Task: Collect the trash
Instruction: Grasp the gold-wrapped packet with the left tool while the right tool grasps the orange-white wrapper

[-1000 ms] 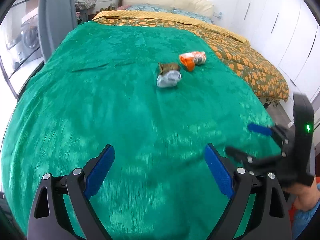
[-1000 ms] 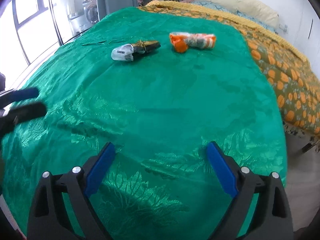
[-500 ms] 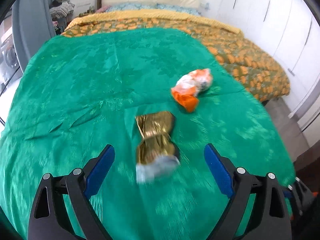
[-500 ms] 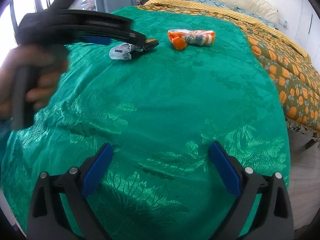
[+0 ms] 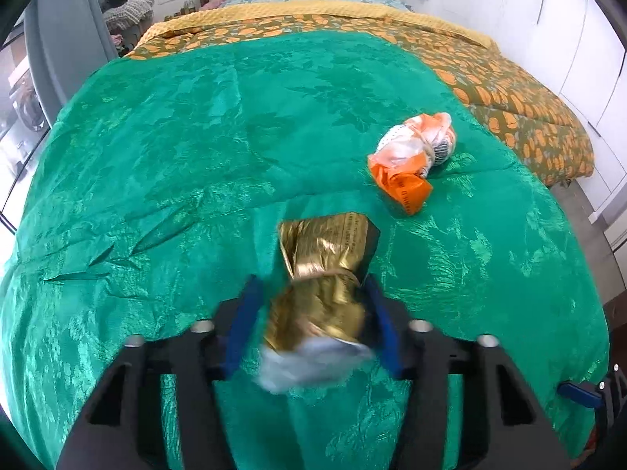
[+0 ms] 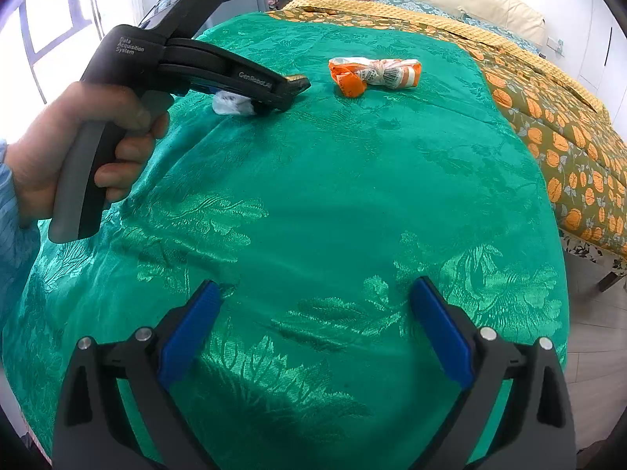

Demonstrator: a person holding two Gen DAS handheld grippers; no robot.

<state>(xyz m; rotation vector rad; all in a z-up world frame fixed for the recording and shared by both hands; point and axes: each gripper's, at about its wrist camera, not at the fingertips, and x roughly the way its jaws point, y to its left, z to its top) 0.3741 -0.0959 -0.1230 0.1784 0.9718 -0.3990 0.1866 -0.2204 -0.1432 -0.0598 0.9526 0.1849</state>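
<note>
Left gripper [image 5: 313, 321] angled down, jaws just closing around gold wrapper [image 5: 325, 270]

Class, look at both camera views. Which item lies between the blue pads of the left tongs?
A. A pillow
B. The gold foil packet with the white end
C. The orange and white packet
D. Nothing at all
B. In the left wrist view the gold foil packet sits between the pads of the left tongs, which have just been closing; the orange and white packet lies apart on the green bedspread.

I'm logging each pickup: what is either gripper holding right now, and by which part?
The left gripper, its jaws just closing, clamps the gold wrapper across its bulging lower half, below the tied neck. The right gripper is open and holds nothing.
</note>
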